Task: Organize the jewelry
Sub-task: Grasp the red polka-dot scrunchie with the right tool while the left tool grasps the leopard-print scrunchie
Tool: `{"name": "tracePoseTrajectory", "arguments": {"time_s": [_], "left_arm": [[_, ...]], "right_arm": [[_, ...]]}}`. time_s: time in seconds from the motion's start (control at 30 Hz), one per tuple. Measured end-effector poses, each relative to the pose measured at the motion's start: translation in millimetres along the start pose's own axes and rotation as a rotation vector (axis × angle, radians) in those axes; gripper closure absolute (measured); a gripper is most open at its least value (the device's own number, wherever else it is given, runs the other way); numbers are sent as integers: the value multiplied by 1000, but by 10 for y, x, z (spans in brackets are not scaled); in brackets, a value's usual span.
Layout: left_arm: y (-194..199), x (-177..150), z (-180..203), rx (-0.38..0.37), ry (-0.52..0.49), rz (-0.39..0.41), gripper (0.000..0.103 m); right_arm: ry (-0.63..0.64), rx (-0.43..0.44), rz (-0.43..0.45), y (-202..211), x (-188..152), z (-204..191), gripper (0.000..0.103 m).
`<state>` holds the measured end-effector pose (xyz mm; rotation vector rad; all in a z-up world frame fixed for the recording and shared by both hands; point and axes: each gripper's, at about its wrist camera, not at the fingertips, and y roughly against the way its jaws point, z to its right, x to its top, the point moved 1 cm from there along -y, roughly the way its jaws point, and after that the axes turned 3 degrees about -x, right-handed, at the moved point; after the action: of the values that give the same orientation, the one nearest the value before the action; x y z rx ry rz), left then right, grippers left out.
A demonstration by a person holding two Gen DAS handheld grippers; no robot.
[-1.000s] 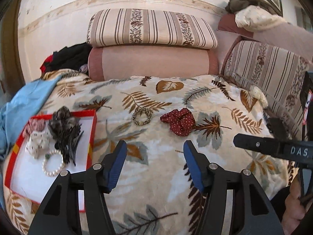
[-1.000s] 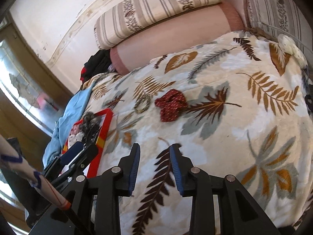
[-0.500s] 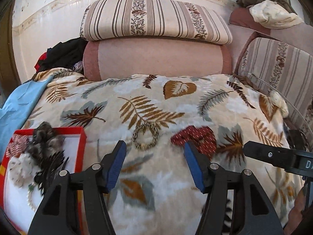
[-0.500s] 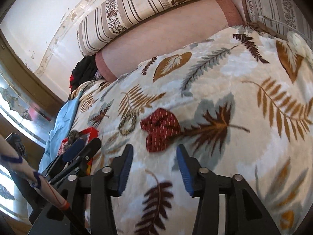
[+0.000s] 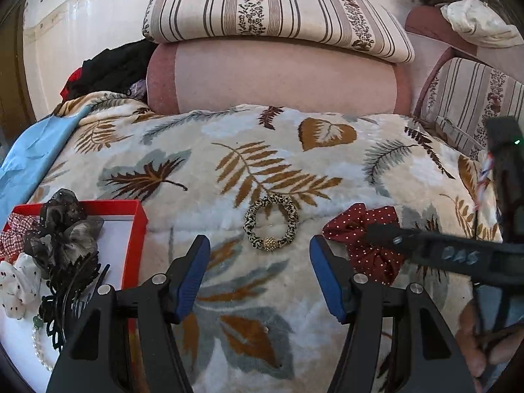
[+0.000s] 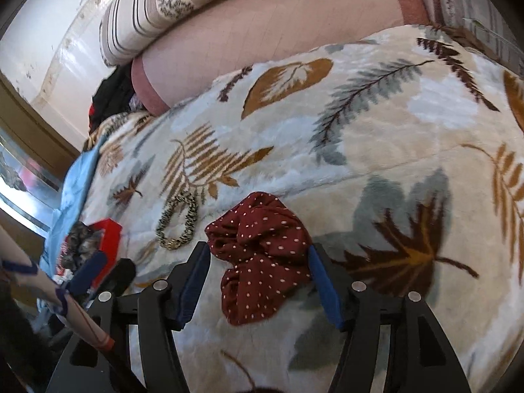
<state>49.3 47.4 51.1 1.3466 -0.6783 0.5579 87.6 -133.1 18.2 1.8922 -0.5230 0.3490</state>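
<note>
A leopard-print hair tie with a gold bead [image 5: 271, 222] lies on the leaf-patterned blanket [image 5: 262, 150], just ahead of my open, empty left gripper [image 5: 260, 258]; it also shows in the right wrist view [image 6: 178, 224]. A dark red dotted scrunchie [image 6: 262, 255] lies between the open fingers of my right gripper [image 6: 258, 276], which is not closed on it; the scrunchie also shows in the left wrist view [image 5: 363, 239]. A red-rimmed white tray [image 5: 136, 226] at the left holds black hair clips, a white dotted scrunchie and a pearl bracelet.
A pink bolster [image 5: 281, 75] with a striped cushion [image 5: 275, 13] on it lies at the far edge of the blanket. Dark clothes [image 5: 108, 65] and a blue cloth [image 5: 32, 157] are at the left. Another striped cushion [image 5: 465, 98] is at the right.
Both grippers have moved forward and lower. The hair tie is now close in front of the left gripper. The right gripper has opened wider and now straddles the red scrunchie.
</note>
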Motion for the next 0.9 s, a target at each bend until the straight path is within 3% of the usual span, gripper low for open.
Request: {"name": "tracePoseTrajectory", "arguments": {"time_s": [0.07,0.1,0.13,0.17,0.23,0.53,0.8,0.9], "left_arm": [[-25,-1,-6,7,0,-3,40],[-34,-4,-6,8,-1,-6,40],[-49,-6,-5,9,-2,-11,40],[-56,-6,-5,11,0,-12,40],[-68,-5,-3,10,-2,-14,40],[-119,-43,30,28,-13,-28,40],[-145,-30,20,16,0,-44,40],[-129,3,-59,5,44,-51,39]], "right_arm": [[12,-10,-9,-71,-9,-9,42],[18,-19,-10,-90,-18,-4,50],[24,-26,-12,-98,-24,7,69],[26,-18,-13,-99,-22,17,79],[15,6,-3,-53,-20,55,85],[15,20,80,239,8,63,86],[10,57,90,307,34,45,89],[12,32,97,335,36,52,83]]}}
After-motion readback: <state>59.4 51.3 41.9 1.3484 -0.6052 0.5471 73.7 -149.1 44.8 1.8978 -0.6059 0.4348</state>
